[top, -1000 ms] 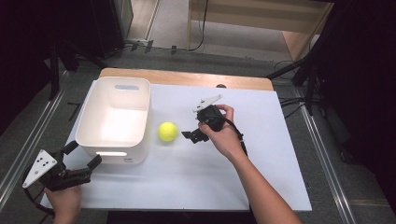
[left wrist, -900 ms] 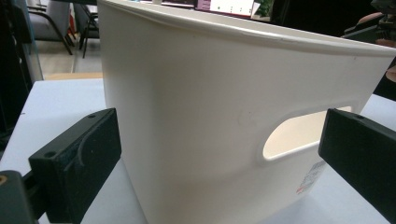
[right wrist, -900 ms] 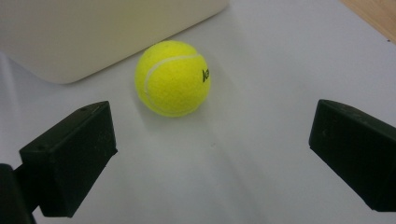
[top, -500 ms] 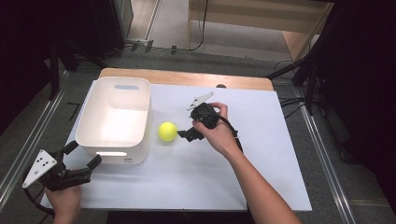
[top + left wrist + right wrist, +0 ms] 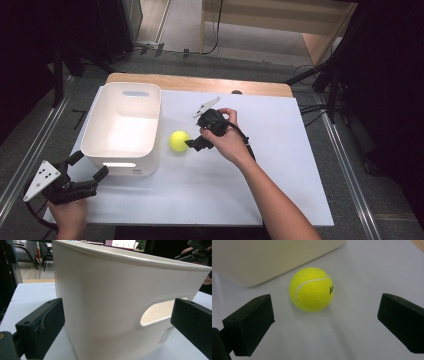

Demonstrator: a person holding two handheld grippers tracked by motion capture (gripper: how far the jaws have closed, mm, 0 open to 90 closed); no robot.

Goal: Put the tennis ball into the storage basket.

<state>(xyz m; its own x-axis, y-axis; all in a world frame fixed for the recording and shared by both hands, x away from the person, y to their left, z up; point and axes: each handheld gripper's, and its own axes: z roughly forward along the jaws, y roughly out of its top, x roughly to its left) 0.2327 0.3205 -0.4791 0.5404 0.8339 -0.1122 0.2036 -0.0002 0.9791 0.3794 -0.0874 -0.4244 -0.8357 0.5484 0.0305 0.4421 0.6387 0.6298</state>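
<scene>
Right-hand black two-jaw gripper (image 5: 194,144) hovers with jaws spread wide either side of the fuzzy yellow tennis ball (image 5: 179,140) (resting on the white table (image 5: 280,165) just beside the white plastic bin (image 5: 122,127)), apparently lined up for a grasp.

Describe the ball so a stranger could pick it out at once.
Find the white table and the white bin on its left side. Just right of the bin, apart from it, sits the tennis ball, ahead of the right gripper. It is the only round, bright yellow thing there.
</scene>
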